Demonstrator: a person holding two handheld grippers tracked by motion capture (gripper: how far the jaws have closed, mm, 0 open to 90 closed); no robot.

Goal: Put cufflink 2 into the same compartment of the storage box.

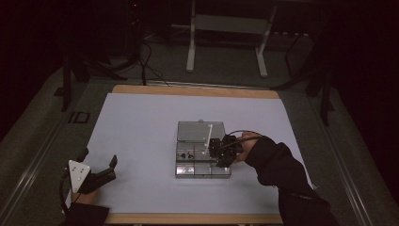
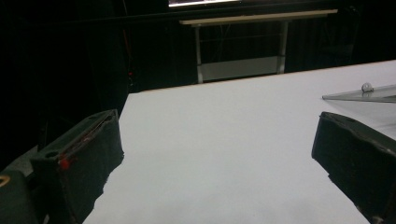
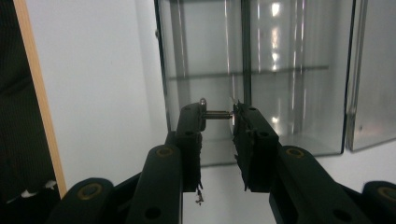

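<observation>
A clear plastic compartment box (image 1: 202,162) with its lid (image 1: 197,131) laid open sits mid-table on a white mat (image 1: 141,127). My right gripper (image 1: 220,153) hangs over the box's right side. In the right gripper view the right gripper (image 3: 217,117) is shut on a small metal screw (image 3: 215,115), which lies crosswise between the jaw tips in front of the box's clear walls (image 3: 289,70). My left gripper (image 1: 104,173) rests at the mat's near left corner. In its own view the left gripper (image 2: 210,158) is open, with only bare mat between the jaws.
The wooden table edge (image 1: 188,218) runs along the front, and its rim (image 3: 35,84) lies left of the box in the right gripper view. The lid's edge with a small knob (image 2: 367,87) lies far right of the left gripper. A metal stand (image 1: 226,33) is behind the table.
</observation>
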